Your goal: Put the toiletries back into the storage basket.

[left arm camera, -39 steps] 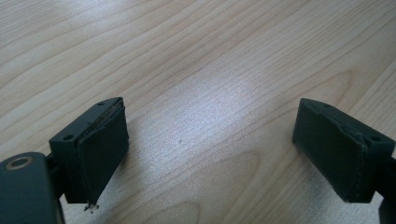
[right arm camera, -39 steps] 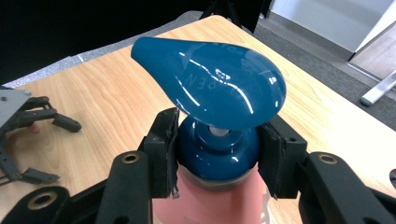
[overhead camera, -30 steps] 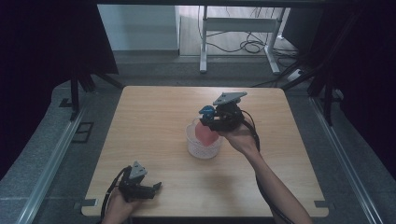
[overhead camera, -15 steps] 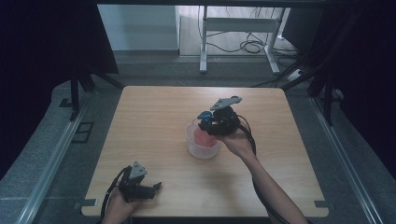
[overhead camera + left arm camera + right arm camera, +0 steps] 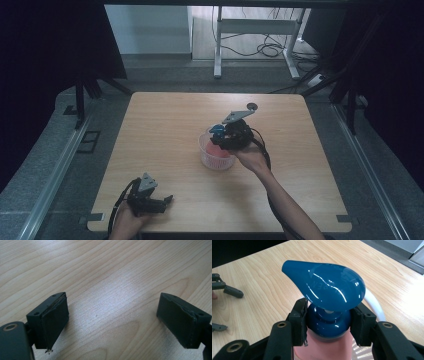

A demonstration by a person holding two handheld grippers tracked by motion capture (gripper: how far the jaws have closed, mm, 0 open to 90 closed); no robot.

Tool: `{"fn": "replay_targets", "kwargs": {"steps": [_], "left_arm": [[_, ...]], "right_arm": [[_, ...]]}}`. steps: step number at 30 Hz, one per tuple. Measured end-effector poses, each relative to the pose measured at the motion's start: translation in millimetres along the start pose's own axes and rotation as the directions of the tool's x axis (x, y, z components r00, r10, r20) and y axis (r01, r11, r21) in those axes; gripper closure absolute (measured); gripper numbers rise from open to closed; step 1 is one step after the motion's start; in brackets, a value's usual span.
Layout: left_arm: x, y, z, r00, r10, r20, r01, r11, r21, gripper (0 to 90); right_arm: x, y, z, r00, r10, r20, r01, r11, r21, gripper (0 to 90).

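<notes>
One pump bottle (image 5: pixel 329 322) gripped, one basket (image 5: pixel 216 159), two grippers

Right forearm (image 5: pixel 287 200) extends from the lower edge diagonally toward mid-desk, the hand (image 5: pixel 252 159) gripping the right tongs (image 5: pixel 220 140), which carry a grey three-cornered plate (image 5: pixel 239 115) on top. In the right gripper view, both jaws press against opposite sides of a blue pump collar (image 5: pixel 328 322). Left hand (image 5: pixel 127 220) sits at the near left edge, holding the left tongs (image 5: pixel 167 201) low over the desk (image 5: pixel 112 277); jaws spread wide, nothing between them.
</notes>
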State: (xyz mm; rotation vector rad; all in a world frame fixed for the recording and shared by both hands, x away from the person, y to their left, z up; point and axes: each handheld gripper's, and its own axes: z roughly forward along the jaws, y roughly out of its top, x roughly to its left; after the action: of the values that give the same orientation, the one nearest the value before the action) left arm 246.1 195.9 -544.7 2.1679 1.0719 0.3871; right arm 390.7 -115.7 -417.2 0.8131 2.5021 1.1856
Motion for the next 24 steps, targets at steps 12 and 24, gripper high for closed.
{"fn": "replay_targets", "kwargs": {"steps": [12, 24], "left_arm": [[-0.2, -0.1, 0.2, 1.0000, -0.003, 0.001, 0.003, 1.0000, -0.003, 10.3], [-0.2, -0.1, 0.2, 1.0000, -0.002, 0.001, 0.002, 1.0000, -0.003, 10.3]], "right_arm": [[1.0, -6.7, 7.0, 1.0000, 0.004, -0.002, -0.004, 1.000, 0.005, 52.6], [-1.3, -13.6, 10.7, 0.9998, 0.018, -0.010, -0.019, 1.000, -0.001, 52.5]]}}
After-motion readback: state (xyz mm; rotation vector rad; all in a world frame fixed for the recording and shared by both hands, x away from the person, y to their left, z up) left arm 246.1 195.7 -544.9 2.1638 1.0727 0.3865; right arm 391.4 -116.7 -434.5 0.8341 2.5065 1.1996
